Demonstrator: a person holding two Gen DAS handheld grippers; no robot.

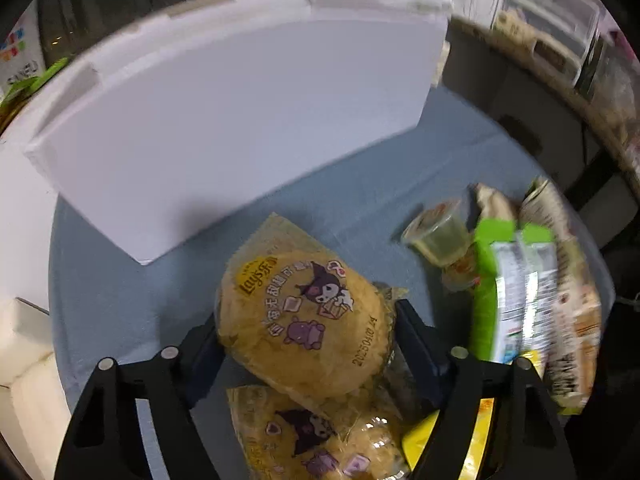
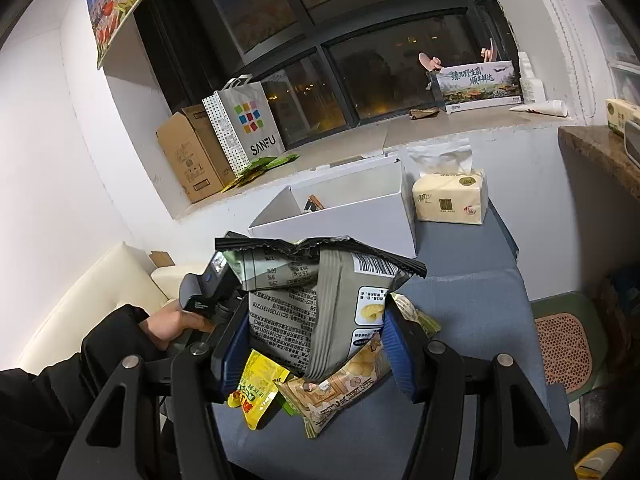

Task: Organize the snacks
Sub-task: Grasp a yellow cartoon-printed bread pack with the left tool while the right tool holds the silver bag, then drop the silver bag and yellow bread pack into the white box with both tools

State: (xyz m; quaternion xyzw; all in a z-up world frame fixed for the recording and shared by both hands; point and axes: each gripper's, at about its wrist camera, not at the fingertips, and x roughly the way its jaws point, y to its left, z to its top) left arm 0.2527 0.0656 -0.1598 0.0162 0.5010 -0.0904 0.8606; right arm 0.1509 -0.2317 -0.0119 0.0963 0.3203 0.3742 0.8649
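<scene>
We judge the task barely begun: the white box (image 2: 336,216), ahead of both tools, shows only one small dark item (image 2: 313,203) inside. The right hand-held gripper (image 2: 316,344) is clamped on a grey chip bag (image 2: 320,304), lifted above the pile of loose packets (image 2: 304,392). The left hand-held gripper (image 1: 308,344) has a yellow Lay's bag (image 1: 308,320) between its jaws, pads at its sides; a jelly cup (image 1: 440,236) and a green packet (image 1: 508,292) lie to its right, unsorted.

A second yellow chip bag (image 1: 316,436) runs off the near edge; the snack pile (image 1: 532,280) at right is motion-blurred, labels unreadable.
</scene>
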